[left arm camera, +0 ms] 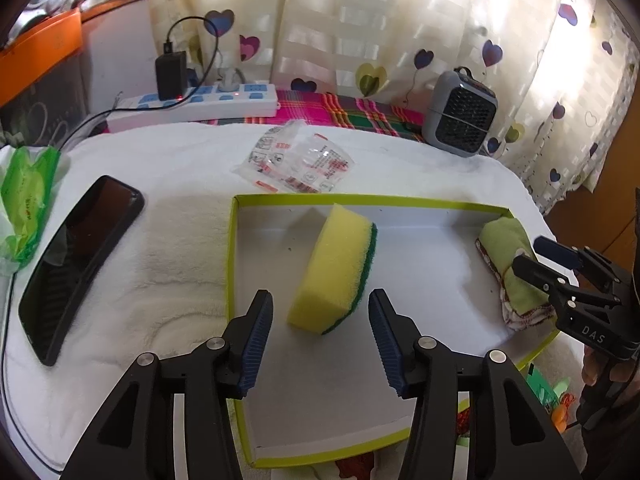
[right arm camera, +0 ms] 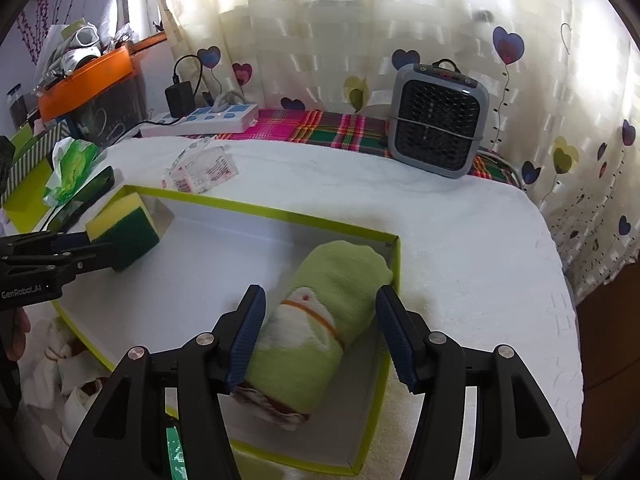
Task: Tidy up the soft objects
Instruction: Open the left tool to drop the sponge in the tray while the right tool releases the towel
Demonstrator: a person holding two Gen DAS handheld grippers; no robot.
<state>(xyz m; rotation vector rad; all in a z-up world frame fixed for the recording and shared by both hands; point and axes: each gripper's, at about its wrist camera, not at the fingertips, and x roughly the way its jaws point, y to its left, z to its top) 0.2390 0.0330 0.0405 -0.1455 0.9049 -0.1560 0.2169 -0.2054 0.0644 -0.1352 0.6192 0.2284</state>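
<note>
My left gripper (left arm camera: 320, 344): jaws apart, clear of the sponge (left arm camera: 334, 268) at 12 o'clock.
My right gripper (right arm camera: 318, 336): jaws spread around the rolled towel (right arm camera: 320, 328), grip unclear.
Surface: white fleece cover (right arm camera: 460, 240); heart-print curtain (right arm camera: 400, 20) at 12.
Box (left arm camera: 240, 432): holds sponge and towel.
Cut off: phone (left arm camera: 76, 260) at 9.

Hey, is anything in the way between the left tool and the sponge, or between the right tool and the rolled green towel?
Nothing visible. The sponge lies in the shallow box just ahead of the open left tool, and the rolled green towel sits between the right tool's open pads, in the box's corner.
</note>
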